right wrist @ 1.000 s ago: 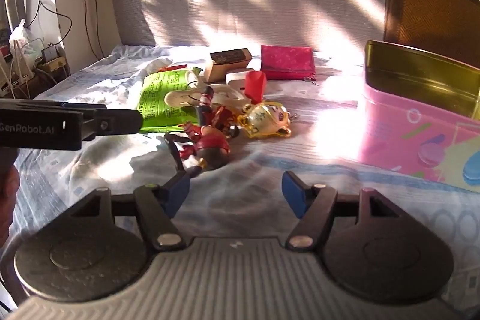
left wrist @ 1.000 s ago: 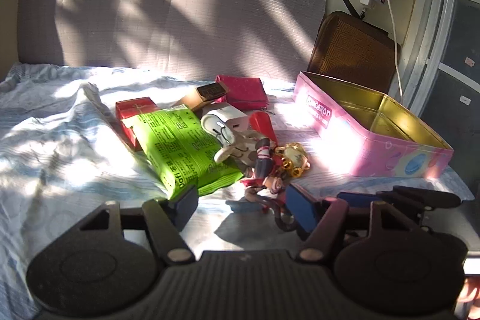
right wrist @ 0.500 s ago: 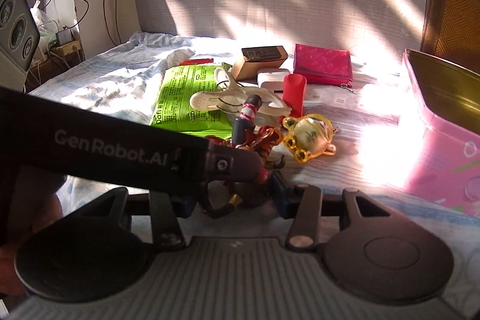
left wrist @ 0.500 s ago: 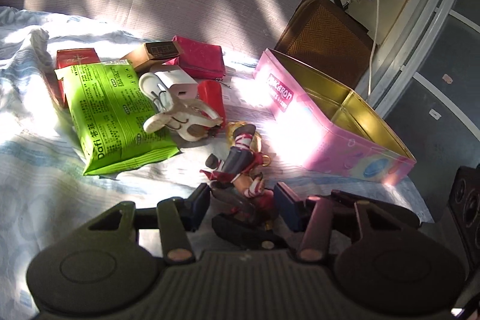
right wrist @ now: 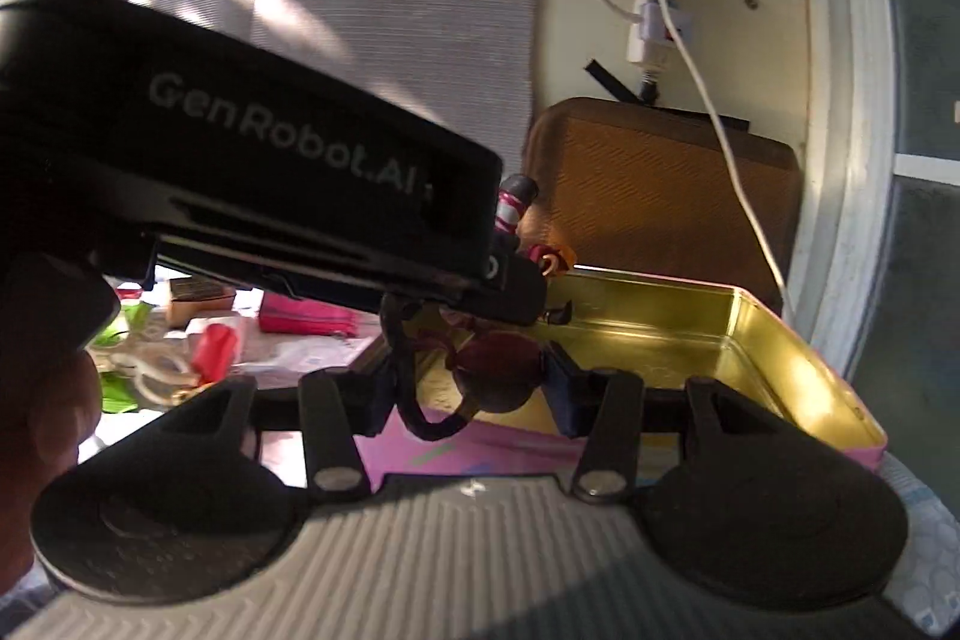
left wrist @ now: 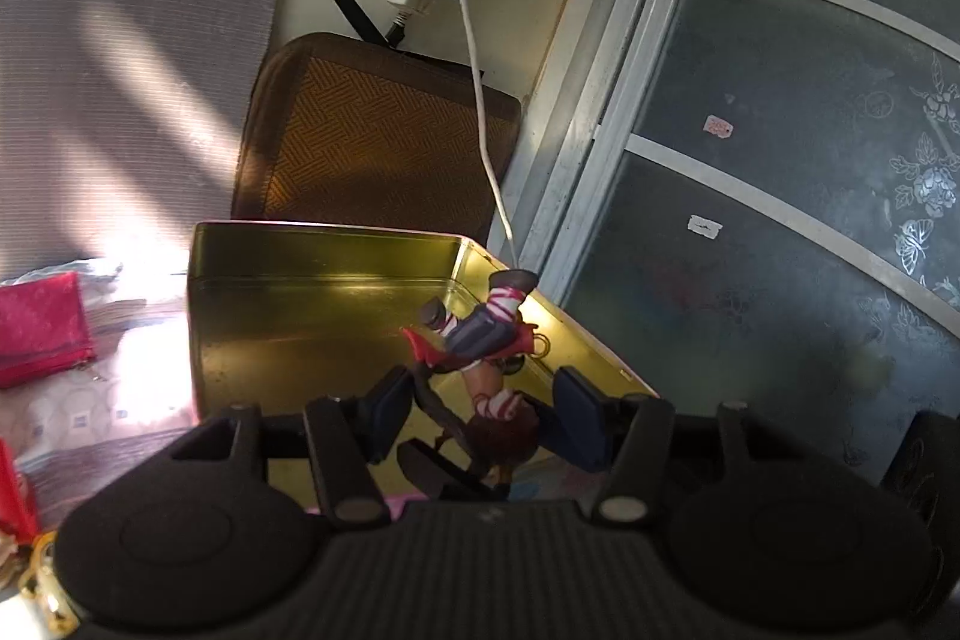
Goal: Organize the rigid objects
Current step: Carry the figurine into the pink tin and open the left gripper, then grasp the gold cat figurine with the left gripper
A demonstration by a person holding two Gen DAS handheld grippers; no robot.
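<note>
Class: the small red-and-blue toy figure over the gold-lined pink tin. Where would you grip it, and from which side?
Grip the red-and-blue toy figure across its torso, probably from its head end. The striped legs and curved black stand stick out and would slip. The left gripper holds it so, above the gold-lined pink tin.

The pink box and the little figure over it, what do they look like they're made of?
Pink box: likely tin-plated metal, its inner walls a glossy gold that mirrors the sunlight, with thin rolled rims. Figure in the left tool: probably painted hard plastic, with crisp moulded striped socks and a matte sheen.
</note>
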